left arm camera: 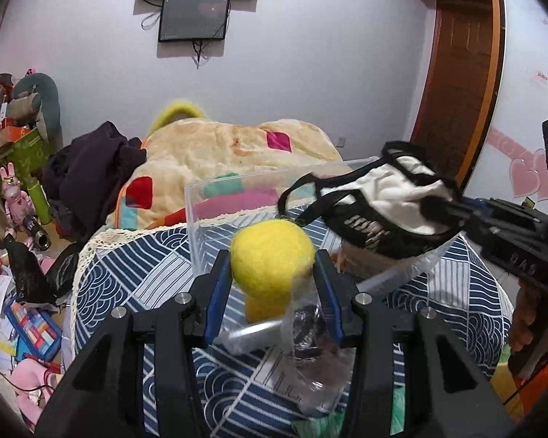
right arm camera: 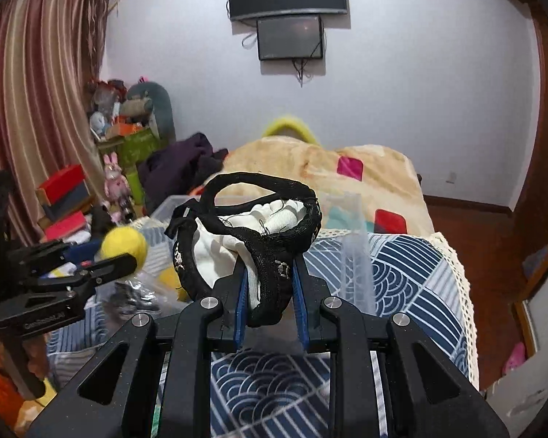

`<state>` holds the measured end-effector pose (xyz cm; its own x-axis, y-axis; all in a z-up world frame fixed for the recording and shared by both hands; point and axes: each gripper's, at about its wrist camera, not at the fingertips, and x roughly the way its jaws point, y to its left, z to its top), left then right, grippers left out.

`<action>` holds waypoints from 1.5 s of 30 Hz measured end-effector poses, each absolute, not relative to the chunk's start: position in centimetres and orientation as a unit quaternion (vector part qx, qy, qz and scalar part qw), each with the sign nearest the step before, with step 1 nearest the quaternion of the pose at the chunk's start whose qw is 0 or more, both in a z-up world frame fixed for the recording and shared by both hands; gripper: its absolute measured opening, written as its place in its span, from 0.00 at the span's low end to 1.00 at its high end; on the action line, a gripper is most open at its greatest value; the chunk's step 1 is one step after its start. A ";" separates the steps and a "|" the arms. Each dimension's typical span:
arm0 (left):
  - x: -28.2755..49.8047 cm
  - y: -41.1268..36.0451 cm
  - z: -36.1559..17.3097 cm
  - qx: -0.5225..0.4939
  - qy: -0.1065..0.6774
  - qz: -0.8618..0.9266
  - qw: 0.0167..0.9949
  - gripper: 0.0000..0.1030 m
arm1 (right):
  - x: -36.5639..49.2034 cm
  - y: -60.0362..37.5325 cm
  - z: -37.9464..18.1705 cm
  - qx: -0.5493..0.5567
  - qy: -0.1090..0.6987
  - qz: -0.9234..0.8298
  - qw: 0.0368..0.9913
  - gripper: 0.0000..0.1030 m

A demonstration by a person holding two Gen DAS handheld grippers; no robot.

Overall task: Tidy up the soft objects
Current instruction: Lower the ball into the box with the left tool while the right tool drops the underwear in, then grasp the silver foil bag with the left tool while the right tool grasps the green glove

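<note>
Both pickups looked done but nothing seemed binned yet: the left gripper [left arm camera: 272, 266] pinched a yellow felt ball [left arm camera: 272, 261] and the right gripper [right arm camera: 268, 284] clamped a black-and-white garment [right arm camera: 252, 233], both held above the clear plastic bin [left arm camera: 208, 197] on the bed.

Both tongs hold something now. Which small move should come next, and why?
Probably lower the right tongs and let go of the black-and-white pouch into the clear plastic box. In the left wrist view the pouch hangs over the box's open top, while the left tongs hold the yellow ball nearer.
</note>
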<state>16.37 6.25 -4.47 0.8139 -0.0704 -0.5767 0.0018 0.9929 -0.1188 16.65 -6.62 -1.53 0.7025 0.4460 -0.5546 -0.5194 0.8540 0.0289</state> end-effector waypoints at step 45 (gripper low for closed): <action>11.4 8.9 -12.6 -0.069 0.391 0.012 0.918 0.74 | 9.5 -4.6 -6.8 -0.083 0.362 0.364 0.854 0.68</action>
<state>11.35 8.93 -12.62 0.6933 -0.0313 -0.7199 -0.0765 0.9902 -0.1167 9.51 -4.59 -6.82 0.4722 0.5619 -0.6792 -0.6816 0.7214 0.1229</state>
